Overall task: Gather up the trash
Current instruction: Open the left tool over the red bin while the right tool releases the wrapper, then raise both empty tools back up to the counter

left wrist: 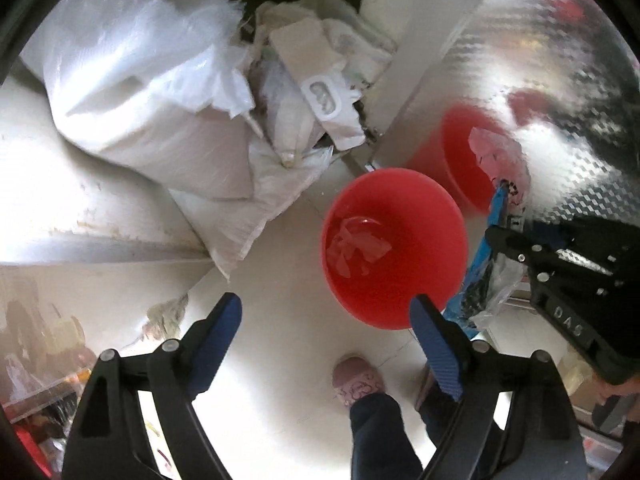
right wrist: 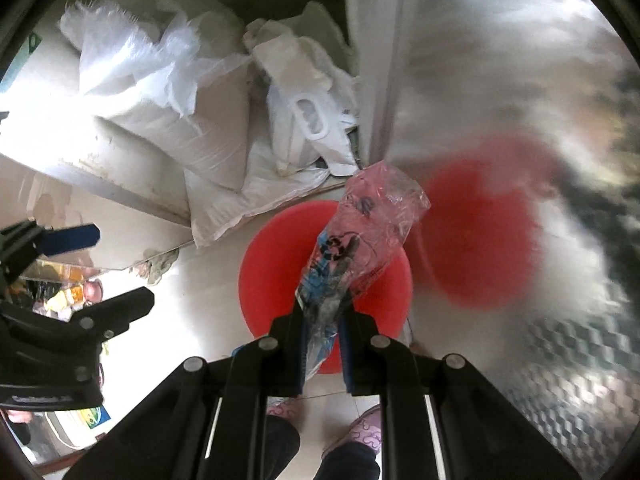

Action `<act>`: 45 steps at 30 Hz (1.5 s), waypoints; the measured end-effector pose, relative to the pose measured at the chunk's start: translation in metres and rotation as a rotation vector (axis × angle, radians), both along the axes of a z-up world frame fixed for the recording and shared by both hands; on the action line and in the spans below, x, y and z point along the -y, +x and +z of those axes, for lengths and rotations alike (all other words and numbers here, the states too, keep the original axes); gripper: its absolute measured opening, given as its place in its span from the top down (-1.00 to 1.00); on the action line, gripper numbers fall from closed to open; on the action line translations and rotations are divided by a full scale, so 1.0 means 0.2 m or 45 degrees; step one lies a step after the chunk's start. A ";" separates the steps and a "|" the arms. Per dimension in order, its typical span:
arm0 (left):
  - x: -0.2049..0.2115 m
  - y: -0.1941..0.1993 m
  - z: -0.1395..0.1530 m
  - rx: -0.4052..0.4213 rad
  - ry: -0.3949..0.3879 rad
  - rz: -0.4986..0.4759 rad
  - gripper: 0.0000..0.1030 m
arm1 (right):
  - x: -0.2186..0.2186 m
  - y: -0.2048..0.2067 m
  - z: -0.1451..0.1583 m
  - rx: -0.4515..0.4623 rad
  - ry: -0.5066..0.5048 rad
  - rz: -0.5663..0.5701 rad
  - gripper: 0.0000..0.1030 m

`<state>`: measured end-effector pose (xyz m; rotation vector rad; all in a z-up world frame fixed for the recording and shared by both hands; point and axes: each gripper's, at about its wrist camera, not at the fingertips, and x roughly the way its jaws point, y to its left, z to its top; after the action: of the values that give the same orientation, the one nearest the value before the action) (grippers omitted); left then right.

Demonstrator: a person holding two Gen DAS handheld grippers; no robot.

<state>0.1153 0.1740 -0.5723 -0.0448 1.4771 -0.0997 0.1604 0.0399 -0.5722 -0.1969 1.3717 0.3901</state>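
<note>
Clear plastic wrapper (right wrist: 362,236) with blue and black print is pinched in my right gripper (right wrist: 324,346), jaws clamped narrow on its lower end, its top standing above the red bin (left wrist: 394,250). Bin sits on the pale floor tiles (left wrist: 288,344) beside a shiny metal panel (left wrist: 560,92), crumpled clear plastic (left wrist: 356,246) already at its bottom. My left gripper (left wrist: 330,326) hangs spread wide, nothing between the pads. White woven sacks (left wrist: 160,92) piled beyond the bin.
</note>
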 end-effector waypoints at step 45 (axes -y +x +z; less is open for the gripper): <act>-0.13 -0.42 1.62 0.319 0.045 0.086 -1.00 | -0.03 -0.39 1.45 0.179 0.116 0.000 -0.99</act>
<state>0.0309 0.1996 -0.2487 -0.0519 1.2258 -0.0234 0.0822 0.0453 -0.2817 -0.1464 1.2132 0.4303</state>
